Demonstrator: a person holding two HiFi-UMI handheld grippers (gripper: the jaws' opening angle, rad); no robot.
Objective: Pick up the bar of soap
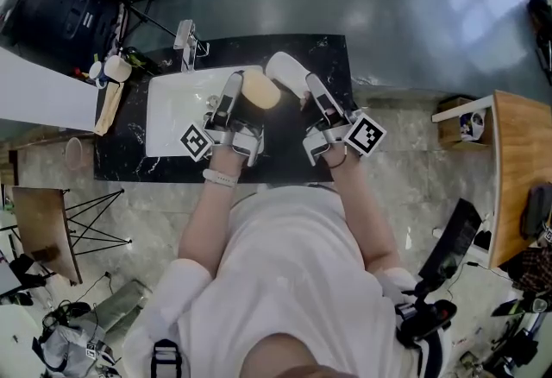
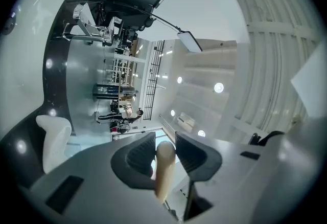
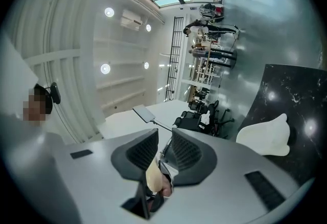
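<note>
The tan bar of soap hangs over the black marble counter, by the right rim of the white sink. My left gripper is shut on it. In the left gripper view the soap stands edge-on between the two pads. My right gripper hovers just right of the soap. In the right gripper view its jaws stand a narrow gap apart. Something beige shows low between them, and I cannot make out what it is.
A white curved object lies on the counter between the gripper tips, also seen as a white shape in the right gripper view. A chrome tap stands behind the sink. A cup and cloth sit at the counter's left end.
</note>
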